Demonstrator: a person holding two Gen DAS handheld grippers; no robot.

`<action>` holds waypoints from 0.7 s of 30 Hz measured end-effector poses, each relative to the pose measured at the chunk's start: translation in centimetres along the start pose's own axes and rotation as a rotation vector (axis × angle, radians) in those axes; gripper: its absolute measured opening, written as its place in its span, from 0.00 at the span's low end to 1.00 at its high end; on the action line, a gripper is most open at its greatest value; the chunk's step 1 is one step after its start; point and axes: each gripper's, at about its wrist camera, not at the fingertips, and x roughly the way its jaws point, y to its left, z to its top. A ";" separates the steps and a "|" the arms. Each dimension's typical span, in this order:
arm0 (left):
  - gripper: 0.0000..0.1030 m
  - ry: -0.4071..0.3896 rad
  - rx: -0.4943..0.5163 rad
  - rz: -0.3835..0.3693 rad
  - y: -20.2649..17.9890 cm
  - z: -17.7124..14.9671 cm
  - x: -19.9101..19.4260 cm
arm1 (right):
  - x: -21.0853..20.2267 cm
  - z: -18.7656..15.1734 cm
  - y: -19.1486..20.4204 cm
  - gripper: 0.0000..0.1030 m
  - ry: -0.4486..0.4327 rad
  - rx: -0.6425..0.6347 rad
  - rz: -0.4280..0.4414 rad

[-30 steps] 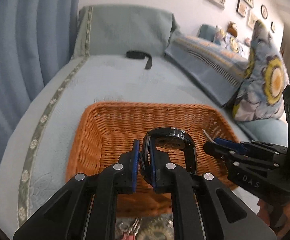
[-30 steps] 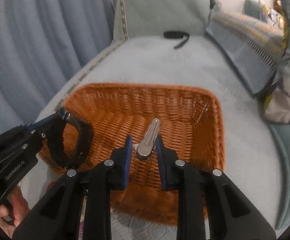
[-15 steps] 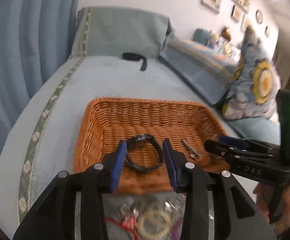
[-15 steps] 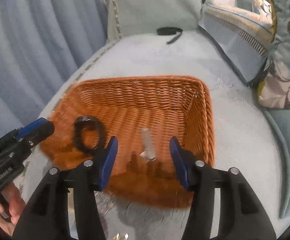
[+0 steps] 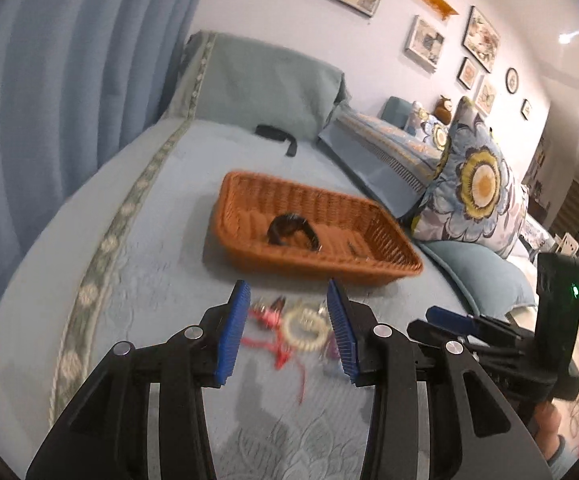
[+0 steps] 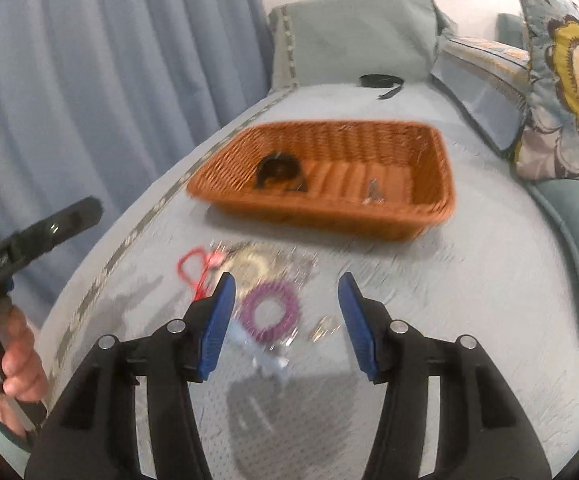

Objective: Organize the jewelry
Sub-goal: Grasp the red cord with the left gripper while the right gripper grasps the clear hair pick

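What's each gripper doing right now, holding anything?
Left gripper: open, holding nothing; its fingers have just been opening.
Right gripper: open, holding nothing; its fingers have just been opening too.

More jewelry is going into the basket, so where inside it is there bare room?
In the orange wicker basket, the far half is bare. The black watch fills the near left; the silver clip lies near right, with a bare strip between them.

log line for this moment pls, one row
left claw: open, empty | right claw: open, empty | basket: black watch, silver clip | on bedspread: purple ring, red cord
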 end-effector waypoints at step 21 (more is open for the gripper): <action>0.33 0.270 0.107 0.141 -0.6 -4.6 10.7 | 4.5 -3.6 2.5 0.41 0.156 -0.131 0.019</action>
